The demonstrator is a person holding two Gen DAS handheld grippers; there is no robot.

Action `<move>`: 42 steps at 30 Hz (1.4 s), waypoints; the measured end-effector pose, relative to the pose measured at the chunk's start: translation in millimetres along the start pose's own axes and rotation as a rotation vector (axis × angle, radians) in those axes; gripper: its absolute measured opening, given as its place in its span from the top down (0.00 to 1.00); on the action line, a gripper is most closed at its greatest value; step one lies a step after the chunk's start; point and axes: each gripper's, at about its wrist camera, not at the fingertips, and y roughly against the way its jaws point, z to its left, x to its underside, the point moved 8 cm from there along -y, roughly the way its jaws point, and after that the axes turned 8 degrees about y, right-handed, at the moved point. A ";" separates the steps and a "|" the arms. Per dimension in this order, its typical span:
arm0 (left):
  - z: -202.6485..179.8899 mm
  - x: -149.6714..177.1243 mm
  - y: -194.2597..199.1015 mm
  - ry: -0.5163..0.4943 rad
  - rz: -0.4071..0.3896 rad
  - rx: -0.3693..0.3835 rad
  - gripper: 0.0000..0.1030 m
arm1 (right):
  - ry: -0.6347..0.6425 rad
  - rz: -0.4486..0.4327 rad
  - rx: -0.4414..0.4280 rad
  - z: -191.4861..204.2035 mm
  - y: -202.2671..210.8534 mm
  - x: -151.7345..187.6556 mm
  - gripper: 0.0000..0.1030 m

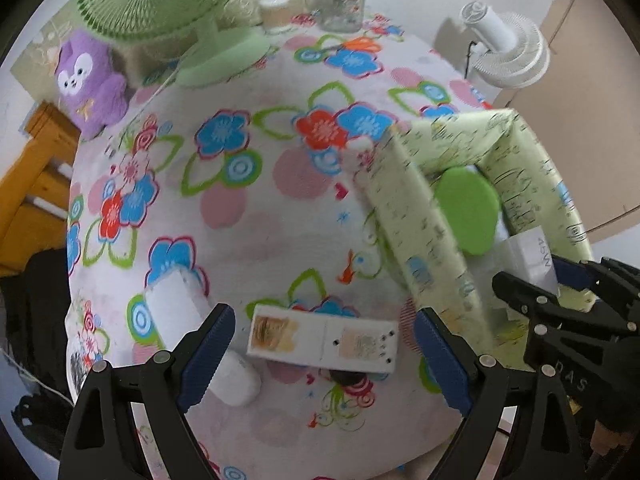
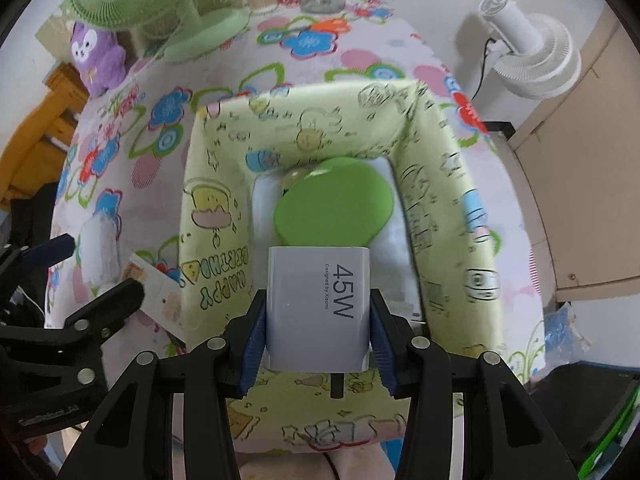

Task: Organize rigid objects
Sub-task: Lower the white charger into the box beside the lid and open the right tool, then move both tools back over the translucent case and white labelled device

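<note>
The right hand-held gripper (image 2: 317, 332) is clamped on a white charger block (image 2: 318, 308) printed "45W", its blue pads (image 2: 254, 340) pressing the block's two flat sides, and it holds the block just above the open top of a pale green fabric storage box (image 2: 224, 208) with cartoon prints. A green disc-shaped object (image 2: 334, 200) already lies inside the box. The charger looks small, hard and fairly dense, with smooth glossy faces that could slip, so the flat opposite sides are the sensible place to take it, as here. The left hand-held gripper (image 1: 324, 360) stands wide apart and holds nothing; it hangs over a flat white rectangular device (image 1: 322, 338) lying on the worktop (image 1: 260, 208), which is covered in a flowered cloth. That device looks rigid, thin and light, probably best taken across its narrow width. A white cylindrical object (image 1: 200, 328) lies just beside the left finger. The box walls look soft and likely to give if bumped. Farther back stand a green fan (image 1: 168, 4), a purple plush toy (image 1: 90, 84) and a glass jar (image 1: 342, 0).
</note>
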 end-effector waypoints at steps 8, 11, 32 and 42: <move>4.0 14.3 -17.9 -0.013 0.049 -0.020 0.10 | 0.015 0.046 -0.038 13.9 -27.8 -0.6 0.52; 6.2 16.8 -21.2 -0.014 0.060 -0.013 0.11 | 0.009 0.046 -0.065 18.9 -31.8 -0.4 0.51; 19.0 10.2 11.1 -0.097 -0.026 0.053 0.11 | -0.099 -0.086 0.048 17.4 28.0 -9.3 0.26; 48.6 12.4 34.8 -0.103 -0.089 0.075 0.11 | -0.119 -0.158 0.079 49.8 55.0 -10.2 0.20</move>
